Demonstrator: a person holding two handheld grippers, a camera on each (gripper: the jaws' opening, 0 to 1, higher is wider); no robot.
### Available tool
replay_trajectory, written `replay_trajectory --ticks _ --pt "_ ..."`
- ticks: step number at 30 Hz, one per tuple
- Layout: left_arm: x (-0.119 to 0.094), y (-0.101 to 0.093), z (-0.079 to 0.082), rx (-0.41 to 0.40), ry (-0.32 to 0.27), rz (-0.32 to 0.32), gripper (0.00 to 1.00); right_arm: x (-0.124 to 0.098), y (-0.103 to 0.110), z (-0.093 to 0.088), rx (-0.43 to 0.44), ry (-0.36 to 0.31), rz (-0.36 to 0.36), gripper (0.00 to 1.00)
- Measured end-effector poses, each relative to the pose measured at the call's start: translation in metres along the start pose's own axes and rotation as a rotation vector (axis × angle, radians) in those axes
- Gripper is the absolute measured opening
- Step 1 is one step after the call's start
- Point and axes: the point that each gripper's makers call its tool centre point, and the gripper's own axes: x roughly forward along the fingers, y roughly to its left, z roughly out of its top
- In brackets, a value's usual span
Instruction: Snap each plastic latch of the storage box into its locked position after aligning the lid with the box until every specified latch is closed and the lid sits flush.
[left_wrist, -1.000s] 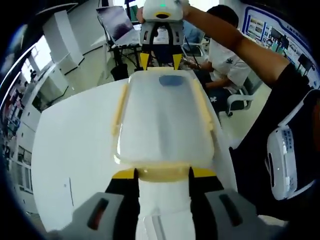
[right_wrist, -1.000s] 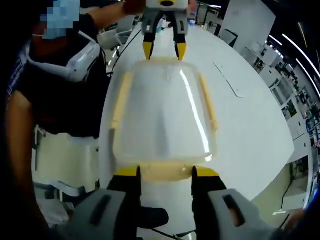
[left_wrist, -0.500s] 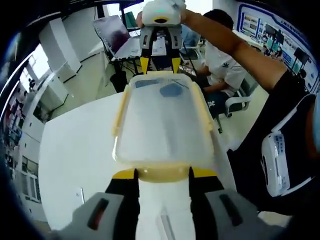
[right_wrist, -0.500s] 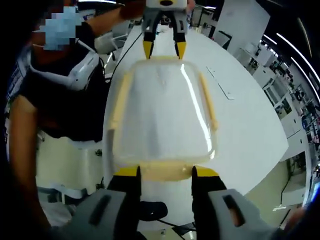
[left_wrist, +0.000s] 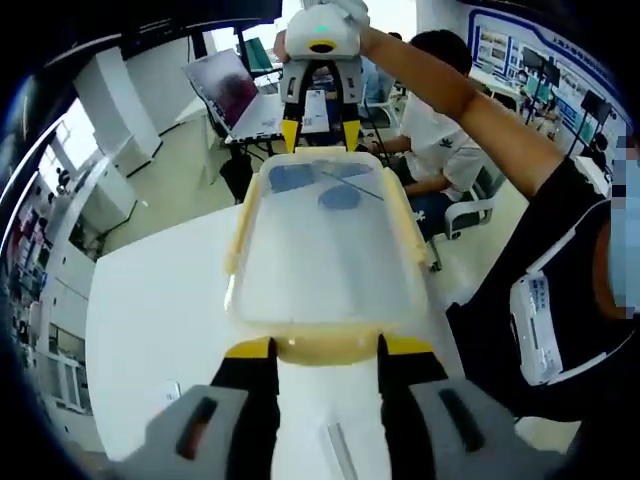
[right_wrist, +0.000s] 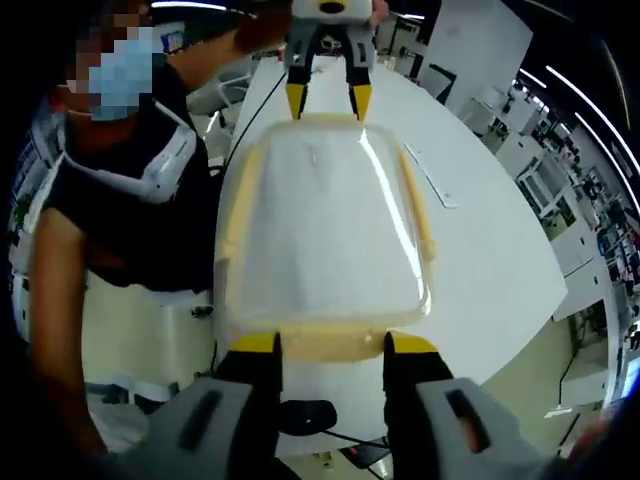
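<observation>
A clear plastic lid (left_wrist: 325, 240) with yellow latches is held up over the white table (left_wrist: 150, 300), one gripper at each short end. My left gripper (left_wrist: 326, 348) is shut on the near yellow end latch (left_wrist: 325, 343). At the far end, my right gripper (left_wrist: 320, 125) pinches the other end latch. In the right gripper view the same lid (right_wrist: 320, 230) runs away from my right gripper (right_wrist: 328, 345), which is shut on its end latch (right_wrist: 325, 340), toward my left gripper (right_wrist: 328, 100). Long yellow side latches (left_wrist: 238, 225) hang along both edges.
A laptop (left_wrist: 235, 85) sits on a desk beyond the table, beside a seated person (left_wrist: 440, 110) on a chair (left_wrist: 480, 190). The person holding the grippers stands close to the table edge (right_wrist: 120, 200). A thin flat strip (right_wrist: 430, 175) lies on the table (right_wrist: 490, 250).
Both grippers keep the same hold on the lid. The background has slid down behind it in the left gripper view, so the lid and cameras have risen or tilted slightly.
</observation>
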Motion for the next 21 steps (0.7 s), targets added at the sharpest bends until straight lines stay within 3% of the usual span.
replay_trajectory --ticks 7,21 --pt "-0.003 0.001 -0.005 0.034 -0.015 0.037 0.35 0.001 0.002 0.005 0.018 -0.018 0.001 0.36" --pt "-0.003 -0.003 -0.025 0.026 -0.011 0.019 0.35 0.02 0.01 0.016 0.059 -0.036 -0.004 0.36"
